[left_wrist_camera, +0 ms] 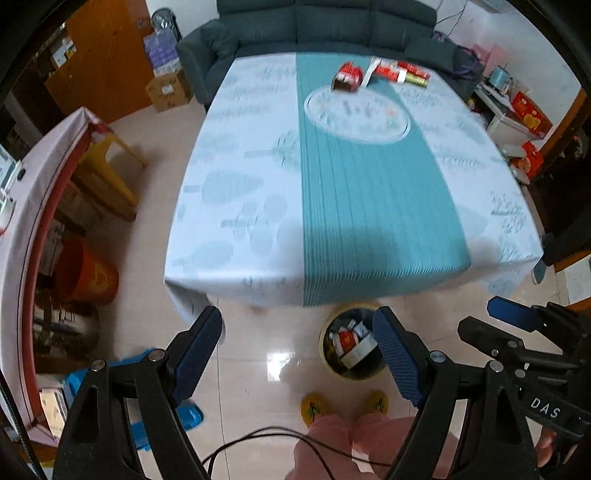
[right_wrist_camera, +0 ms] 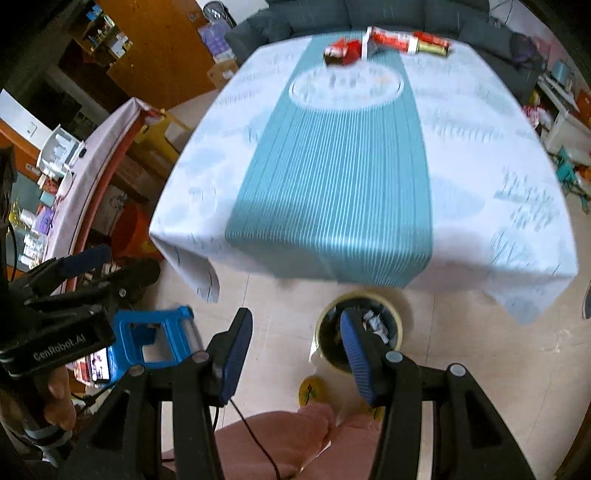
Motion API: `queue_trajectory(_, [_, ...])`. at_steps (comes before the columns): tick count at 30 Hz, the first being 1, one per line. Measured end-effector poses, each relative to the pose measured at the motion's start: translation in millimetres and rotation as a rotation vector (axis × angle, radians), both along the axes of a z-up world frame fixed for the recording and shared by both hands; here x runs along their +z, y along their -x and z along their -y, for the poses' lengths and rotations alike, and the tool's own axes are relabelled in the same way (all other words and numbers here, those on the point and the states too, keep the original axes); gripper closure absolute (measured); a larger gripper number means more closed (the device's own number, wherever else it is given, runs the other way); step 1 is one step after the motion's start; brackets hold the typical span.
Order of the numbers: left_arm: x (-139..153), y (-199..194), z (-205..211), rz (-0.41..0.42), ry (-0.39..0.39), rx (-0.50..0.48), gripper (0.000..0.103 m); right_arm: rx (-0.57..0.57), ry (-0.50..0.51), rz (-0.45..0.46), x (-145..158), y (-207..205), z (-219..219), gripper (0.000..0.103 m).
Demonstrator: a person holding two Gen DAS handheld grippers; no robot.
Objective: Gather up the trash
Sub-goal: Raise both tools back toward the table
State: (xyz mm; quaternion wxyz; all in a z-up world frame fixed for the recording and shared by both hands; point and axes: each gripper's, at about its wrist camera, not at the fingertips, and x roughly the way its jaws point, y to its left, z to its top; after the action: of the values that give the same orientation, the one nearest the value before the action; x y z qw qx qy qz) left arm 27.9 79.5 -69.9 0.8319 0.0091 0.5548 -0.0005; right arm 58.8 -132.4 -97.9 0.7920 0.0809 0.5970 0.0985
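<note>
Red packaging trash lies at the table's far end: an open red box [left_wrist_camera: 346, 77] [right_wrist_camera: 342, 51] and red, white and gold wrappers [left_wrist_camera: 400, 72] [right_wrist_camera: 410, 40]. A yellow-rimmed bin [left_wrist_camera: 351, 374] [right_wrist_camera: 397, 321] holding several discarded packets stands on the floor just before the table's near edge. My left gripper [left_wrist_camera: 299, 354] hangs open and empty above the floor beside the bin. My right gripper [right_wrist_camera: 295, 354] is also open with nothing between its fingers, its right finger in front of the bin. Each gripper shows at the edge of the other's view: right gripper [left_wrist_camera: 493, 321], left gripper [right_wrist_camera: 122, 264].
The table [left_wrist_camera: 240, 166] [right_wrist_camera: 461, 166] wears a white and teal cloth. A dark sofa [left_wrist_camera: 325, 26] stands behind it. Left are a yellow stool [left_wrist_camera: 107, 162], an orange bucket [left_wrist_camera: 88, 273] and a cloth-covered side table [left_wrist_camera: 33, 206]. Pink trouser legs and yellow slippers [left_wrist_camera: 314, 408] are below.
</note>
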Motion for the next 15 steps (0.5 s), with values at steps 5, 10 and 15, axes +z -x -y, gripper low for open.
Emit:
queue_trajectory(5, [23, -24, 10, 0.057, 0.000, -0.015, 0.020, -0.012, 0.015, 0.052, 23, -23, 8, 0.053])
queue_trajectory(10, [33, -63, 23, 0.084, 0.000, -0.001, 0.020, -0.010, 0.019, 0.085, 33, -55, 25, 0.053])
queue_trajectory(15, [30, -122, 40, 0.096, 0.006, 0.026, 0.020, -0.003, 0.027, 0.103, 26, -100, 54, 0.053])
